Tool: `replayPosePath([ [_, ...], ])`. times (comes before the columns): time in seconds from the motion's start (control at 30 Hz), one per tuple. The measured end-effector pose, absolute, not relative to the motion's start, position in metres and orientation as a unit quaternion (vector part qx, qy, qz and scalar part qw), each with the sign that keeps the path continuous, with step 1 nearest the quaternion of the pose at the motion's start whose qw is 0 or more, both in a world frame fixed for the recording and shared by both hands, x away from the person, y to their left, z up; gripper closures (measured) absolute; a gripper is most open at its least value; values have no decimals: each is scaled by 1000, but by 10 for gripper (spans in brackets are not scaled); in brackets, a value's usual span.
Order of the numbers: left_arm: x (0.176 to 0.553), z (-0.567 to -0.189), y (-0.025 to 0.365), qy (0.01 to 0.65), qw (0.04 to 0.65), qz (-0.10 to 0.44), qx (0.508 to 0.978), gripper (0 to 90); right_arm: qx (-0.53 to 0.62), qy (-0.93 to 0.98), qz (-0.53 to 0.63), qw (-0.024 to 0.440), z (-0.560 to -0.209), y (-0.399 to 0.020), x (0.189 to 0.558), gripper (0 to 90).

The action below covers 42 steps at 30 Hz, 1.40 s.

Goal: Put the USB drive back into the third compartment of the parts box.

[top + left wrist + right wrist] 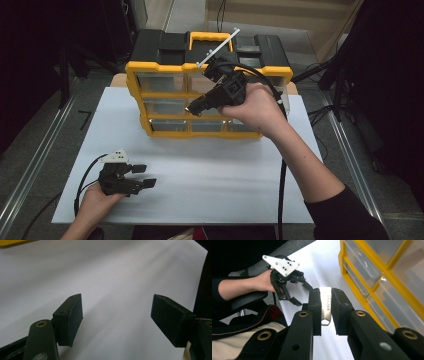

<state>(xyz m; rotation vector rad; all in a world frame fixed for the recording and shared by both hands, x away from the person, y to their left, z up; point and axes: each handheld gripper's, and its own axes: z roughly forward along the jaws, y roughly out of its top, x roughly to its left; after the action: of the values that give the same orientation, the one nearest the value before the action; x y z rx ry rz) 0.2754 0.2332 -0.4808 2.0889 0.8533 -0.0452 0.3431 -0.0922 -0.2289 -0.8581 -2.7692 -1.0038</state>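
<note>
White eraser: a flat, pale block [326, 305] stamped "ERAZER" along its face, with a darker, angled end pointing back toward the camera; it sits upright between the pads.
Right gripper: its jaws [326, 311] pinch the eraser by its two broad faces, probably so the narrow piece stays edge-on and can slip into a slot.
Where it is held: raised off the table [210, 172], just beside the clear drawers of the yellow organiser [207, 100], which stands to the gripper's right in its own view.
Likely reason: judging by the pose, the eraser is lined up for one of the drawers; which one cannot be told.
Left gripper: spread wide [117, 315] with nothing between the pads, resting low on the white surface, well apart from the organiser, seemingly parked to keep clear.
</note>
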Motion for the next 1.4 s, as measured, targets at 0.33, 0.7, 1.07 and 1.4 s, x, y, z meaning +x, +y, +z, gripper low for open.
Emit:
replayPosePath([
  [0.33, 275, -481, 233, 342, 426, -19, 837, 271, -294, -898, -327, 31, -220, -112, 349, 768],
  [0.7, 276, -481, 233, 343, 426, -19, 837, 272, -308, -893, -327, 19, -204, -137, 351, 767],
  [1.07, 276, -481, 233, 344, 426, -20, 836, 272, -328, -887, -325, 3, -190, -168, 348, 768],
  [1.4, 276, -481, 233, 344, 425, -19, 837, 272, -354, -875, -329, -15, -188, -198, 346, 767],
])
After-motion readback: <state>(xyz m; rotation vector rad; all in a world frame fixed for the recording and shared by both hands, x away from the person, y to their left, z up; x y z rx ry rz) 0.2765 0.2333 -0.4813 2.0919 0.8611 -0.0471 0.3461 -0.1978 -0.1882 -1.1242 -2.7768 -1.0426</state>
